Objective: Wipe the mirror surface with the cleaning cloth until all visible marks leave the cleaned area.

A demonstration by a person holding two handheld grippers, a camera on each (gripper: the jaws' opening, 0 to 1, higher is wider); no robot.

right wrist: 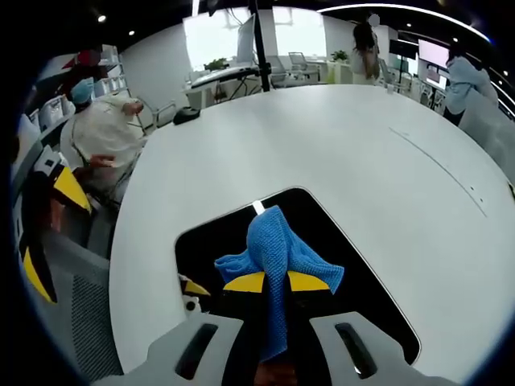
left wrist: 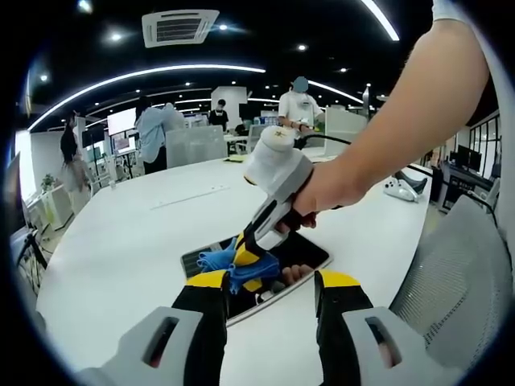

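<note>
On the mirror (right wrist: 354,265), right gripper (right wrist: 275,281) pinches the blue cloth (right wrist: 278,249); left gripper (left wrist: 269,285) spread; loose folds might skip marks.

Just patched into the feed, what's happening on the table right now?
A person holds a two-jaw gripper in each hand at a white table. The right gripper is shut on a blue cleaning cloth and has it down on a dark mirror lying flat on the table. In the left gripper view, that same gripper and cloth are on the mirror, while the left gripper hovers open just in front of it, holding nothing. Marks on the mirror cannot be made out.
</note>
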